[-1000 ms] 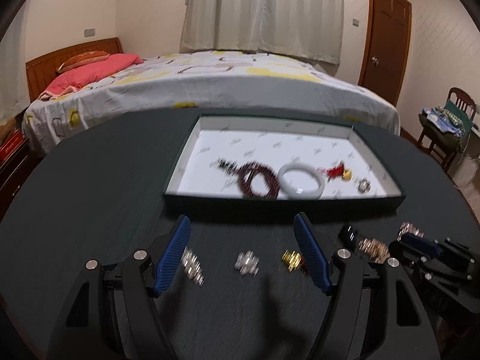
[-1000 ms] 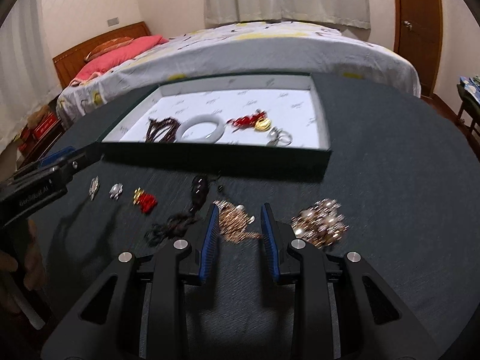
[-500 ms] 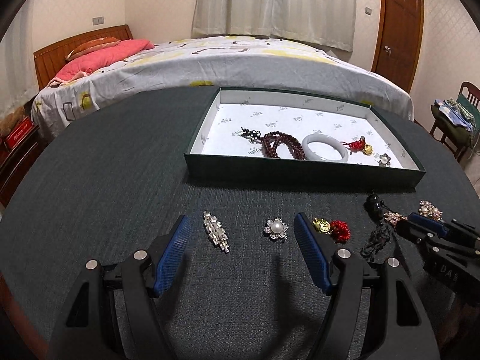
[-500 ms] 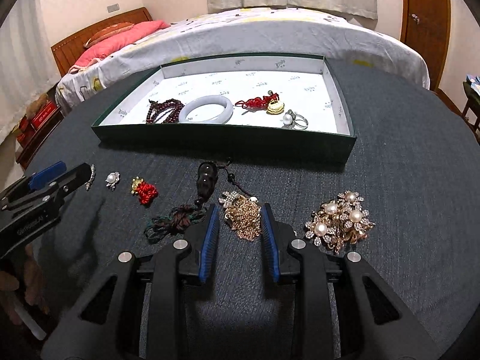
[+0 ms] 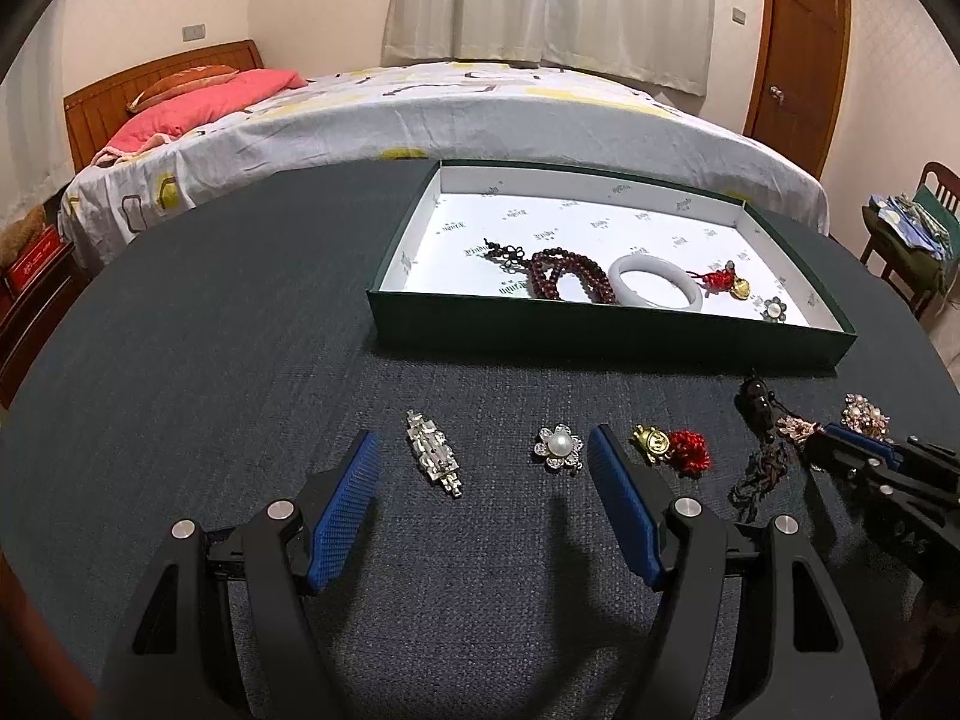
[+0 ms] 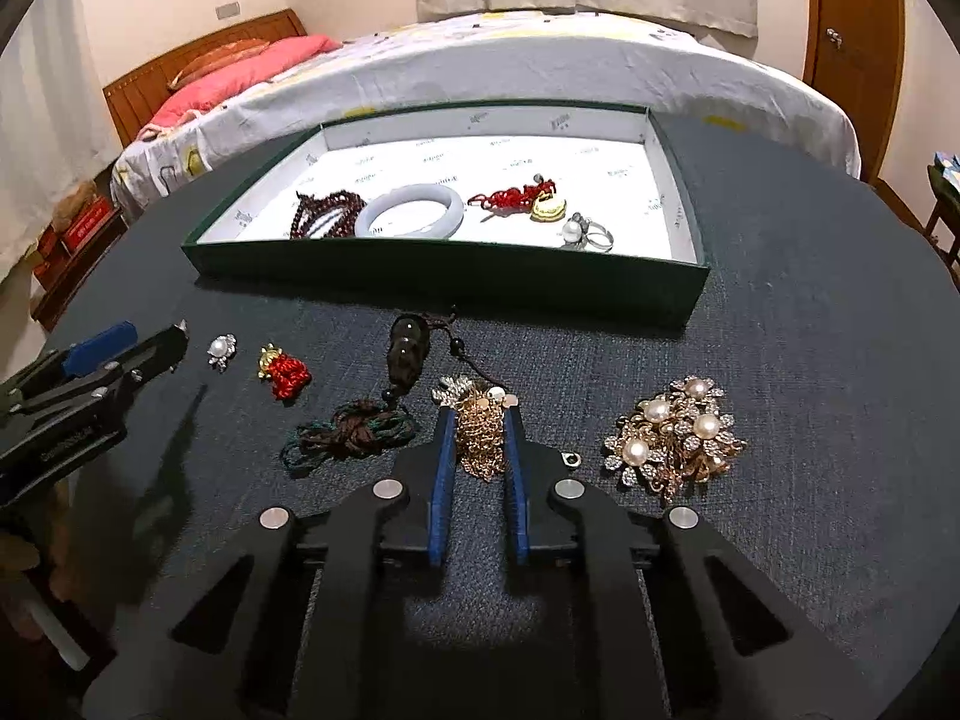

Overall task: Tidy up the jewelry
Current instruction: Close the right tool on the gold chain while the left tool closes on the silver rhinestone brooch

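A green tray with a white floor holds a dark red bead bracelet, a white bangle, a red-and-gold charm and a pearl ring. On the dark table lie a crystal brooch, a pearl flower brooch, a gold-and-red charm, a dark pendant on cord, a gold chain piece and a pearl cluster brooch. My left gripper is open, with both left brooches between its fingers. My right gripper is narrowly open around the gold chain piece.
The table is round with a dark textured cover. A bed stands behind it. A wooden door is at the back right and a chair with clothes at the far right.
Both grippers have come lower and closer to the table. The right gripper's fingers now lie either side of the gold chain piece. The left gripper stays wide open.
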A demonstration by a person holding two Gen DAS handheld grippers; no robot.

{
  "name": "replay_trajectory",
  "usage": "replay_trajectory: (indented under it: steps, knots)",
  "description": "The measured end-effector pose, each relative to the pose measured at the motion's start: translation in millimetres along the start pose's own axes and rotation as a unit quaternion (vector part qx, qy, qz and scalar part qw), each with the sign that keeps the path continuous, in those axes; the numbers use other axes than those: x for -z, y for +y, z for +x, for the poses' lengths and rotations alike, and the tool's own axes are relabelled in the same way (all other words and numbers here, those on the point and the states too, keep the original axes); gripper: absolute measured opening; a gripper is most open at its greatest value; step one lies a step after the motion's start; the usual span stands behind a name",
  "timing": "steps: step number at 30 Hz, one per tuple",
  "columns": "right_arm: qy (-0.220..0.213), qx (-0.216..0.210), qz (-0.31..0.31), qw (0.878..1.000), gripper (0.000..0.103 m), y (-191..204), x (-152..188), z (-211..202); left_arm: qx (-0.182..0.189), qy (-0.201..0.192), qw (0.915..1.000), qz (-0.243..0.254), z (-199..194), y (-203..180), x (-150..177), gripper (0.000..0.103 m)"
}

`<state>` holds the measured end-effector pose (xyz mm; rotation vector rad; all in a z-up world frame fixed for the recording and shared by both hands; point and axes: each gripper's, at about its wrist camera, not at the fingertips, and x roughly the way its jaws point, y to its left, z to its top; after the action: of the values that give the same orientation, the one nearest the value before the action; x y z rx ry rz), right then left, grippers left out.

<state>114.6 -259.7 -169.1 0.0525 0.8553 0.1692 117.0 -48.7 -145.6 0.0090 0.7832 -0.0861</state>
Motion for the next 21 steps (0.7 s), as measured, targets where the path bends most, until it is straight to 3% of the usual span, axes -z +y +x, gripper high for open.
replay_trajectory:
  steps: [7,21]
  knots:
    - [-0.021,0.005,-0.003,1.000,0.016,0,-2,-11,-0.002,0.005,1.0000,-0.003,4,4,0,0.069]
    - [-0.012,-0.003,0.002,1.000,0.016,0,-2,-6,-0.010,0.019,0.9997,-0.015,12,16,1,0.068]
